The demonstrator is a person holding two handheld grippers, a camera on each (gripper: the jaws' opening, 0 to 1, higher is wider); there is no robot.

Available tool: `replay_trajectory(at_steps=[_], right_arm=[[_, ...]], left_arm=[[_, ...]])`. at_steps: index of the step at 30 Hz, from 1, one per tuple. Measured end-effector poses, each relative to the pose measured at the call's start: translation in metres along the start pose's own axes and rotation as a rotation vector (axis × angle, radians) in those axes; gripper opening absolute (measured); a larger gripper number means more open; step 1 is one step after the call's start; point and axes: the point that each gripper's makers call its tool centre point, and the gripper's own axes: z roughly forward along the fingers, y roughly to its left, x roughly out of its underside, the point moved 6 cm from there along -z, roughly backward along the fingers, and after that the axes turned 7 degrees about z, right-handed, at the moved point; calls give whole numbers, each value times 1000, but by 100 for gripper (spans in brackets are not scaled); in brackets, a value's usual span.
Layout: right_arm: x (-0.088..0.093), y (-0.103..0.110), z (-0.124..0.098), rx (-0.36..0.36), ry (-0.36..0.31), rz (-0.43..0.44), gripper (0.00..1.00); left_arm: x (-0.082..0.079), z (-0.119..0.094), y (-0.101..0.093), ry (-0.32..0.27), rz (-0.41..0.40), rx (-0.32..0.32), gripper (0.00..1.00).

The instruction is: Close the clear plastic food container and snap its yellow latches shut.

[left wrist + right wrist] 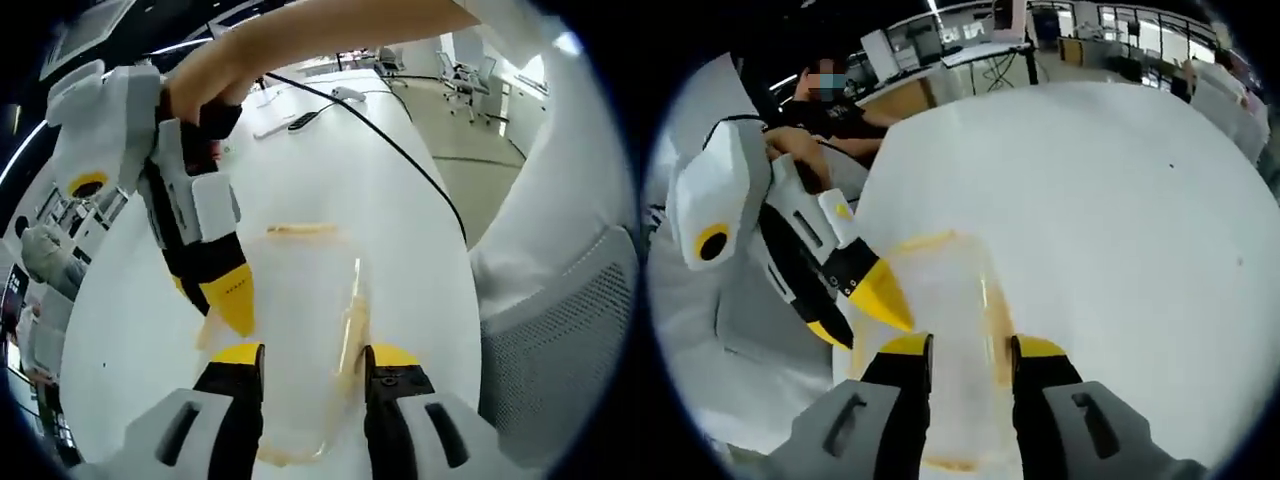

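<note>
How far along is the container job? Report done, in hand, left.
Done: the lid looks seated on the clear container on the white table. In hand: both tongs, left and right, sit at its yellow latches. Left: whether any latch has snapped shut is too blurred to tell.

Clear, smooth plastic container sits on a matt white table.
</note>
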Motion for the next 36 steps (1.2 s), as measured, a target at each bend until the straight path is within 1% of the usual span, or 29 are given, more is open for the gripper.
replay_trajectory(at_steps=[2, 6, 7, 8, 9, 10, 15, 17, 22, 23, 24, 25, 30, 33, 34, 35, 36], right_arm=[[0, -2, 1, -7, 13, 37, 29], [-1, -1, 1, -12, 22, 24, 29], [-1, -1, 1, -10, 24, 29, 29], [-1, -1, 1, -8, 27, 33, 29], [-1, -1, 1, -7, 29, 38, 29], [-1, -1, 1, -4, 31, 50, 29], [-2, 1, 2, 12, 49, 48, 28], [-2, 0, 2, 11, 48, 59, 28], [-2, 1, 2, 10, 48, 54, 28], [-2, 1, 3, 14, 53, 55, 28], [-3, 2, 3, 15, 56, 46, 28], [-3, 3, 3, 18, 62, 50, 28], [-3, 1, 3, 14, 79, 45, 27], [-5, -1, 3, -10, 110, 30, 26], [-7, -2, 4, -21, 140, 17, 25], [-7, -2, 4, -22, 148, 16, 24], [-9, -1, 5, -20, 190, 15, 24]], left_arm=[[0, 0, -1, 8, 16, -11, 34], [0, 1, -2, 28, 41, -33, 34], [0, 2, -3, 38, 62, -39, 34], [1, 2, -4, 64, 109, -56, 34], [-1, 3, -6, 61, 125, -60, 34], [-2, 3, -7, 67, 110, -56, 33], [-2, 3, -4, 78, 113, -43, 32], [-2, 3, -5, 81, 111, -48, 31], [-5, 5, -6, 110, 121, -61, 30], [-4, 4, -7, 124, 142, -67, 28], [-6, 1, -6, 125, 145, -81, 28], [-7, 2, -6, 132, 146, -78, 28], [-6, 5, -6, 128, 143, -74, 28], [-6, 5, -6, 128, 148, -76, 28], [-6, 6, -6, 128, 149, -75, 28], [-6, 6, -6, 128, 148, -74, 28], [-6, 6, -6, 130, 148, -75, 28]])
